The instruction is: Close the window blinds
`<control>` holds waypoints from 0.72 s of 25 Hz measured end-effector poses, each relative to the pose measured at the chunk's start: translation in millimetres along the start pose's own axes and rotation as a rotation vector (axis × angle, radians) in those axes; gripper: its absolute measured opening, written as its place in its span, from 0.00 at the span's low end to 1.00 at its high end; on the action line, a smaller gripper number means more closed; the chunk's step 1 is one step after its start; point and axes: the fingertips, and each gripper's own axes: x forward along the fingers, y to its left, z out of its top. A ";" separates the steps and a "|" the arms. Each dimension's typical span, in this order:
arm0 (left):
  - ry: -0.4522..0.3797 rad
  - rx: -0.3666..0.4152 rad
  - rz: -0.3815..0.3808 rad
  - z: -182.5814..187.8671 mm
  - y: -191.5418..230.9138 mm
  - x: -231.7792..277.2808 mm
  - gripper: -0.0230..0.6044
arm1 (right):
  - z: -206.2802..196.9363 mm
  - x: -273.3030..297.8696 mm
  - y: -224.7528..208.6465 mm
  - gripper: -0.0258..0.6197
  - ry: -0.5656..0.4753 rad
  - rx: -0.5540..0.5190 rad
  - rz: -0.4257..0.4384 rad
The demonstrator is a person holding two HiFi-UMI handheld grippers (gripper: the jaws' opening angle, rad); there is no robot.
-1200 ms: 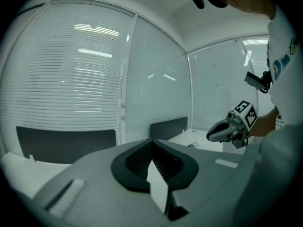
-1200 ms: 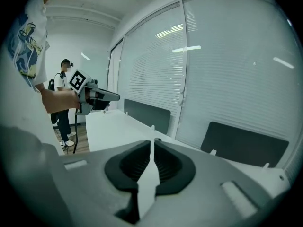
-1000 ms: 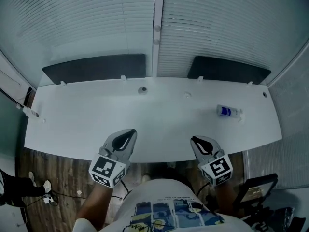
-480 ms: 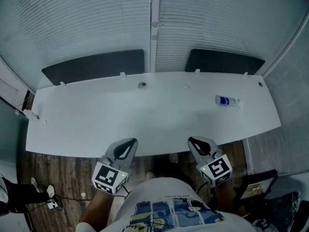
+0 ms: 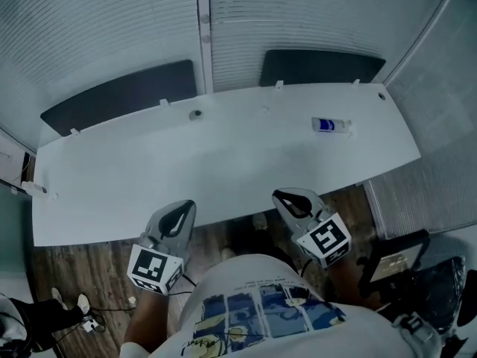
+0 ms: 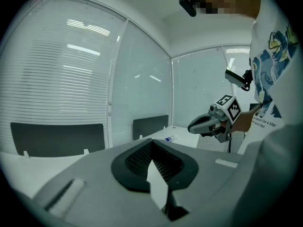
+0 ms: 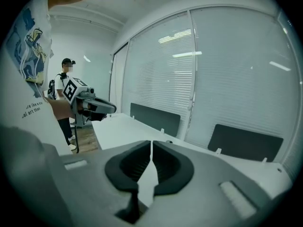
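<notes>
Behind the counter point(image 5: 223, 162), light, bendable window blinds point(image 5: 112, 28) are hanging — mullion knob point(image 5: 203, 39) looking the safest hold — left gripper point(image 5: 181, 210) and right gripper point(image 5: 284, 198) hovering, jaws closed, empty.

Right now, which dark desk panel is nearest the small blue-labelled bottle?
The right-hand dark rectangular panel: the small blue-labelled bottle lies on the white desk just before it; the left-hand panel stands well off.

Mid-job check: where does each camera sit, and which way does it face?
Head view: on the head, steeply down at desk and blinds; left gripper, right gripper, shirt show.
Left gripper view: on that gripper, along shut jaws toward blinds; right gripper shows.
Right gripper view: likewise, toward blinds; left gripper shows.
All share desk and blinds.
</notes>
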 end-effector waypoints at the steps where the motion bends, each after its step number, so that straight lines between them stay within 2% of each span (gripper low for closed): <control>1: -0.001 0.000 0.006 0.2 3.5 -0.5 0.04 | 1.2 -0.1 0.3 0.06 -0.004 -0.001 0.001; 7: 0.007 0.020 -0.011 -1.7 1.9 2.6 0.04 | -0.4 -0.8 2.4 0.06 -0.007 -0.006 0.012; 18: 0.027 -0.005 -0.001 -6.9 0.2 1.3 0.04 | -1.7 0.4 8.5 0.06 -0.007 -0.026 0.029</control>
